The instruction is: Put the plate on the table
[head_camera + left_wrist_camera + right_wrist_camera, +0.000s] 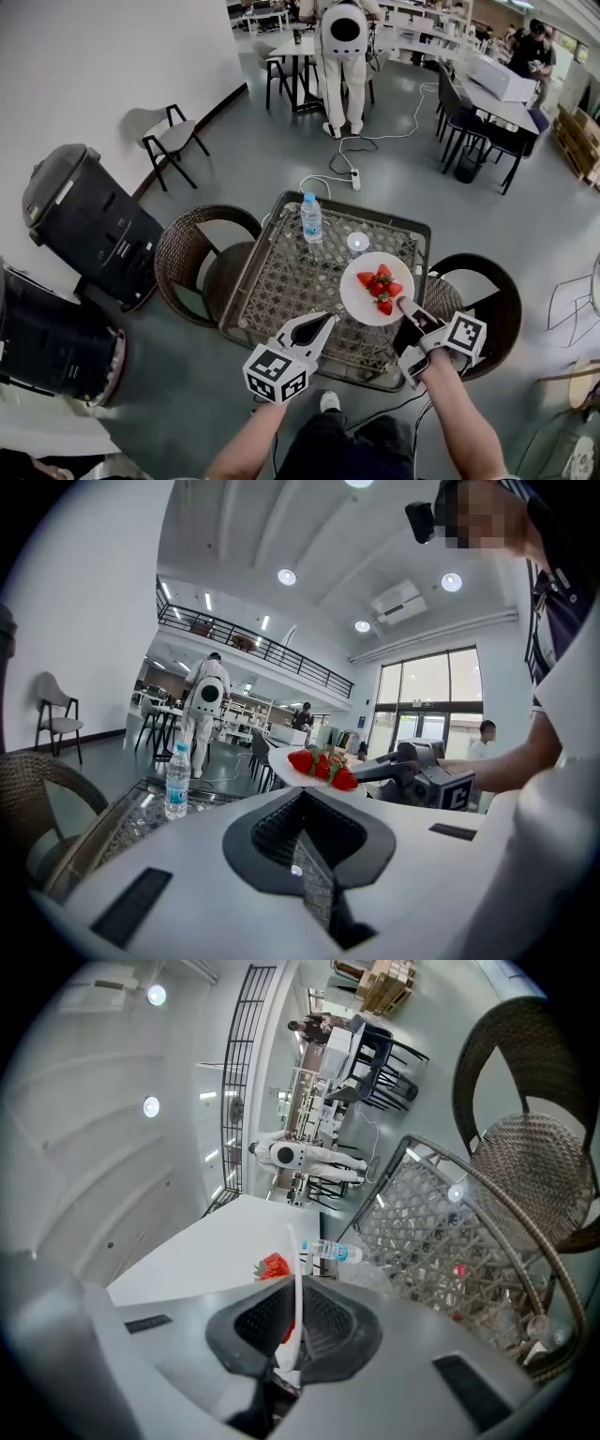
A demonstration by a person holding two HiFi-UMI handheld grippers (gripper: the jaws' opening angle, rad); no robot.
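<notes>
Although the right tongs point(405, 307) cover its near rim, the plate point(361, 302) of strawberries point(380, 284) is clearly pinched there, held above the counter point(281, 291) at centre right of the head view. Left tongs point(323, 323): jaws together, nothing between. Small round object point(357, 242) beyond the plate: unidentifiable. Bare weave left of the plate; bottle point(311, 217) near the far edge.

Large open-plan office hall, desks point(502, 105) with chairs, mezzanine railing point(262, 649), tall glass entrance doors point(427, 700)
</notes>
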